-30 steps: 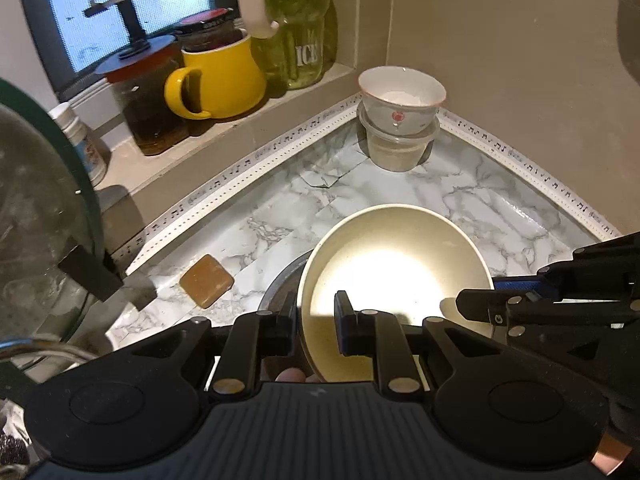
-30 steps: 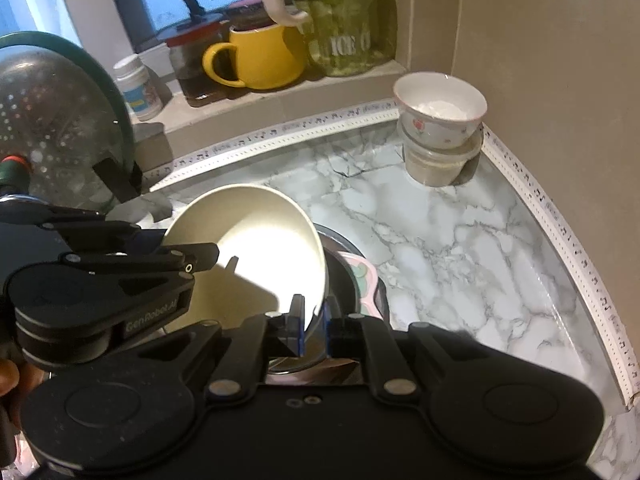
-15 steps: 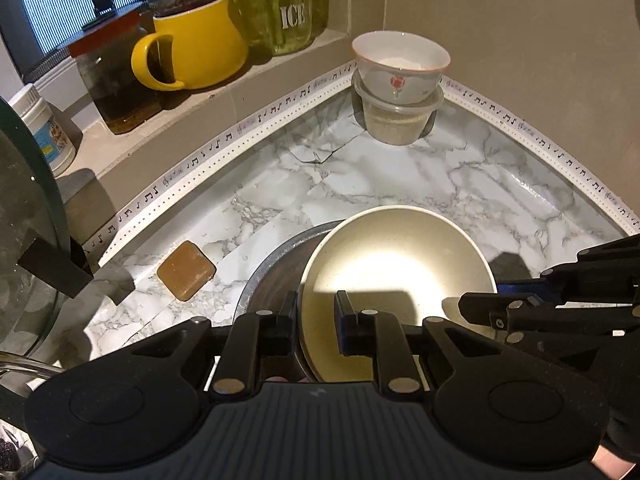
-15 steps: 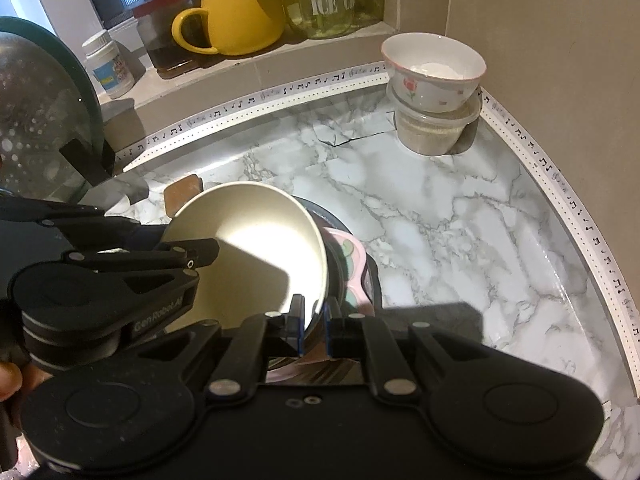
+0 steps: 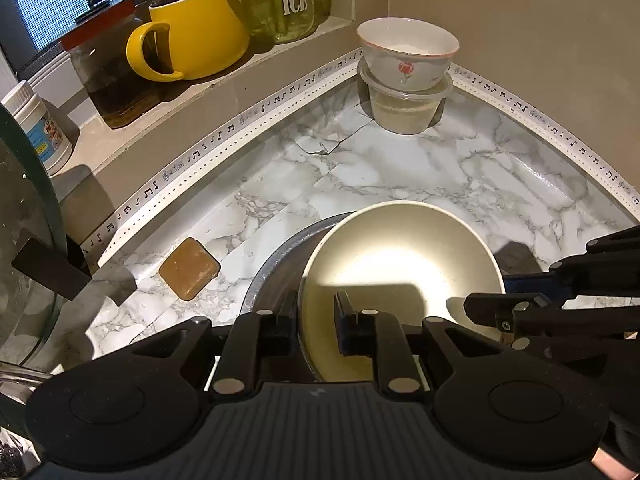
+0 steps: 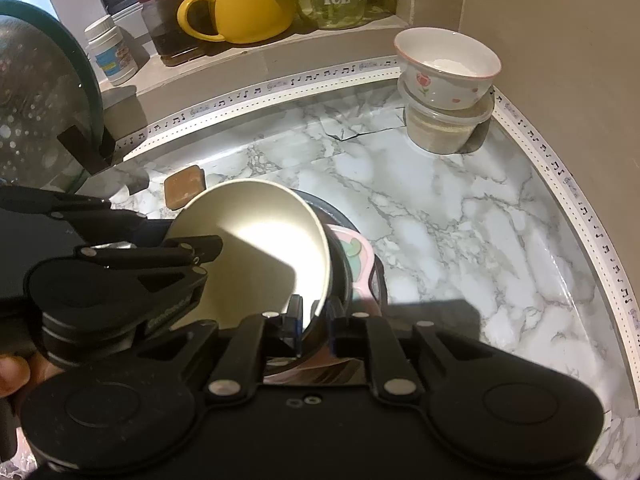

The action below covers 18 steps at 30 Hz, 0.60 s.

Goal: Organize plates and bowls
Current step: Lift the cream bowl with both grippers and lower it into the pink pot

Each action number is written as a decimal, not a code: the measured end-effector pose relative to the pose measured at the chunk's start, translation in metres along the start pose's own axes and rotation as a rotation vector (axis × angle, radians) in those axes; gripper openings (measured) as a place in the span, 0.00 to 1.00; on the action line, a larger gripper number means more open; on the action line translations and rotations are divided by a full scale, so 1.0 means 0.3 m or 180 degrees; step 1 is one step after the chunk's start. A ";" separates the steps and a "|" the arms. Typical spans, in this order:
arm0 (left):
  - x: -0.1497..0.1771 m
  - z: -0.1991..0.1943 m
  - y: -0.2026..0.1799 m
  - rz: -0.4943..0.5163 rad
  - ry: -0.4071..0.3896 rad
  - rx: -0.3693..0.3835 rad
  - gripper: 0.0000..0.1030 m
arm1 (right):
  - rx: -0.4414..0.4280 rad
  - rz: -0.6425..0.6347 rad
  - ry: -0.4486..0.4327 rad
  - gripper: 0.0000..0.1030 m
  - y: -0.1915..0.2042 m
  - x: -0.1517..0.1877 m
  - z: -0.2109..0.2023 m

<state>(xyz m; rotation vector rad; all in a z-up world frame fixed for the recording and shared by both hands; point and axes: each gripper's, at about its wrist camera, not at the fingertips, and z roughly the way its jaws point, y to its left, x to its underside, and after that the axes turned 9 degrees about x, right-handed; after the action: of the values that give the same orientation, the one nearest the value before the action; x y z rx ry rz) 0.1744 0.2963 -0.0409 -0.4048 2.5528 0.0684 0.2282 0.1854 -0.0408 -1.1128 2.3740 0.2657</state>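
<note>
Both grippers have sunk toward the marble desk (image 5: 400, 168) with the cream bowl (image 5: 400, 276) carried between them, and the right gripper's (image 6: 314, 322) jaws have just been opening a little, the bowl's rim between them. That right gripper sits at the bottom centre of its frame, its pads now slack around the near rim. At the bottom centre of its own frame, the left gripper (image 5: 316, 324) is clamped on the opposite rim. The bowl sits low in both frames, tilted, over a dark metal dish (image 5: 276, 264) with a pink plate (image 6: 360, 252) at its right side in the right view. At upper right a flowered bowl (image 5: 408, 60) rests on a plastic tub (image 5: 404, 108). I'd judge the bowl should be levelled and seated in the dish before the left gripper lets go.
</note>
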 end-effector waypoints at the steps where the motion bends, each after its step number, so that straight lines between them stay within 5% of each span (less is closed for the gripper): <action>1: 0.000 0.000 -0.001 0.0018 0.0002 -0.0004 0.17 | 0.0004 -0.0012 -0.0002 0.16 0.002 0.001 -0.001; 18: 0.022 -0.013 -0.012 0.0116 -0.0057 -0.0039 0.17 | 0.0001 -0.0103 -0.0044 0.28 -0.010 0.021 -0.051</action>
<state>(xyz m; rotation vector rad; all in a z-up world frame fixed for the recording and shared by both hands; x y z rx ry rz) 0.1682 0.2905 -0.0408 -0.3608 2.5436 0.1005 0.2216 0.1734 -0.0309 -1.1448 2.3418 0.2610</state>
